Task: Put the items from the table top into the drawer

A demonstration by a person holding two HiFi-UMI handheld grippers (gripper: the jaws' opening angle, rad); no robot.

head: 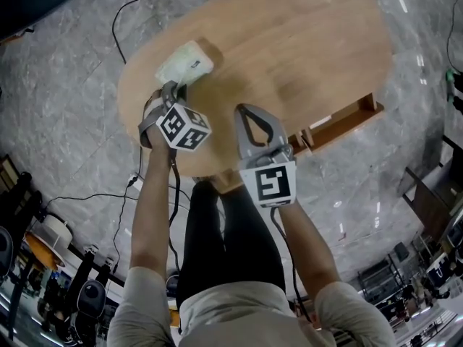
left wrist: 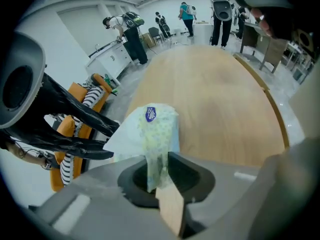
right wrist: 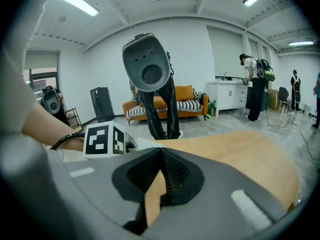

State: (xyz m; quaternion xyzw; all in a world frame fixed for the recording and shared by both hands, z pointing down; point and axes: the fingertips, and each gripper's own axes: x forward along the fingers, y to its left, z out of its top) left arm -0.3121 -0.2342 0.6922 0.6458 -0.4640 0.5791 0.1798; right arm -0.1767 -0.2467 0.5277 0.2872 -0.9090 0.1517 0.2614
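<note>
A soft white packet with a pale green pattern and a blue logo (head: 185, 62) lies near the left end of the oval wooden table (head: 289, 42). My left gripper (head: 172, 91) points steeply down at its near end. In the left gripper view the jaws are pinched on the packet's (left wrist: 156, 129) thin near edge, and the left gripper (left wrist: 159, 160) is shut on it. My right gripper (head: 250, 113) hovers over the table's near edge, to the right of the left one. Its jaws meet at the tips in the right gripper view, so the right gripper (right wrist: 160, 153) is shut with nothing in it.
An open wooden drawer (head: 340, 125) juts from the table's near right side. Cables (head: 119, 20) run over the grey floor. A grey-headed stand on black legs (right wrist: 150, 74) and an orange sofa (right wrist: 192, 95) are beyond the table's left end. People stand far off.
</note>
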